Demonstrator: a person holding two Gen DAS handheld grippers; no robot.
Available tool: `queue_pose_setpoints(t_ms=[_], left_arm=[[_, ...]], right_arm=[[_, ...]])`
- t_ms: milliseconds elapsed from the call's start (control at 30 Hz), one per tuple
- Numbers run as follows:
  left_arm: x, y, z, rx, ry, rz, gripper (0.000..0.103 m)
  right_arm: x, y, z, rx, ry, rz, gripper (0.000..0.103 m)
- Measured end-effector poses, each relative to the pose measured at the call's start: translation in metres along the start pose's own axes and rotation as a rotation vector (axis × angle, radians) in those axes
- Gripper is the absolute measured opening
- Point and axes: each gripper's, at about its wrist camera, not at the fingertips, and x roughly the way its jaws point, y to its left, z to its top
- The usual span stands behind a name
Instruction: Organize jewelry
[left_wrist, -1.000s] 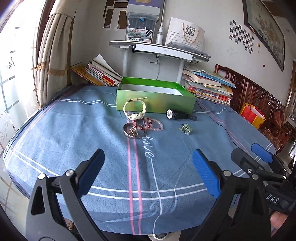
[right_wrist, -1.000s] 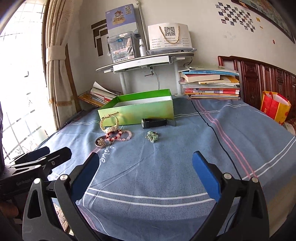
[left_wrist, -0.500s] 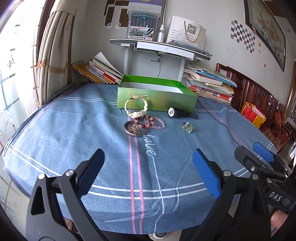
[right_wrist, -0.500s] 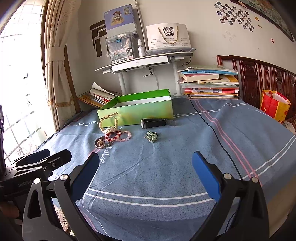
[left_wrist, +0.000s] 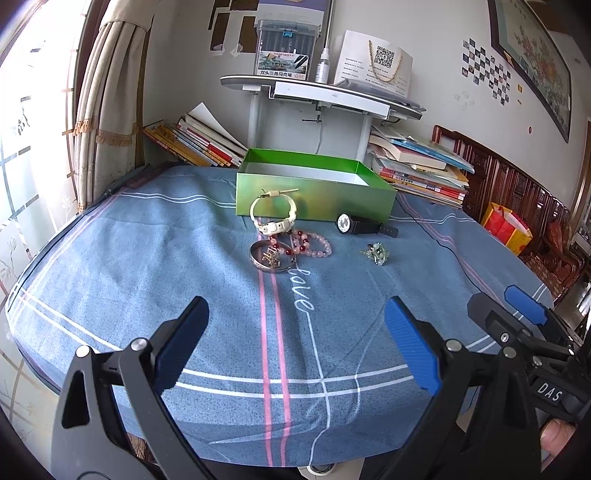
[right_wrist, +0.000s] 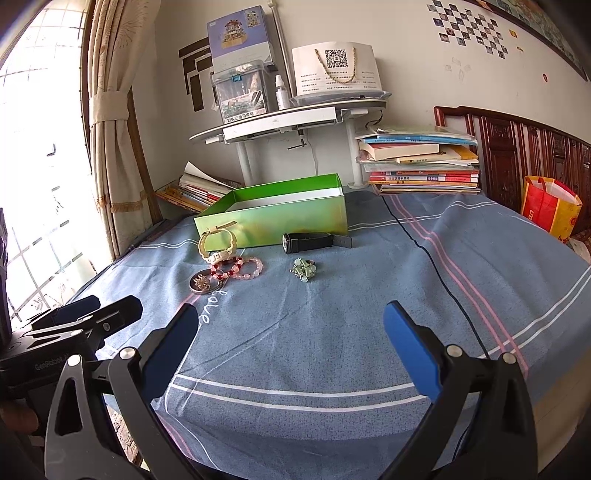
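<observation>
Jewelry is lying in a loose cluster toward the far side of the blue-clothed surface (left_wrist: 147, 258), just in front of the open green box (left_wrist: 314, 195), well ahead of both tongs. The left tongs (left_wrist: 295, 343) are hanging released and empty over the near edge, jaws spread wide; the right tongs (right_wrist: 288, 339) are likewise gaping and holding nothing. A white watch (left_wrist: 273, 218) is standing on edge, apparently touching the box's front wall, with a pink bead bracelet (left_wrist: 314, 243) and a silver bangle (left_wrist: 271, 258) bunched just beside it; these are sitting almost straight ahead of the left tongs, so the left hand looks better placed for them. A black watch (right_wrist: 310, 242) is lying with its long axis running along the box front, and a green bead cluster (right_wrist: 303, 269) is resting apart, nearer the near edge; both are lining up more with the right tongs. Open cloth is stretching between the tongs and the pieces, giving free room for a forward reach. A black cable (right_wrist: 436, 266) is trailing across the right side, worth avoiding, and the box wall is limiting any approach from behind.
</observation>
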Motion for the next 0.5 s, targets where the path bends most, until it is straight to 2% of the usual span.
queue_pose_setpoints(t_ms=[500], left_arm=[[0.025,0.011,0.005,-0.006,0.024,0.029,0.095]], right_arm=[[0.015,-0.008,-0.005,0.02,0.031,0.004,0.098]])
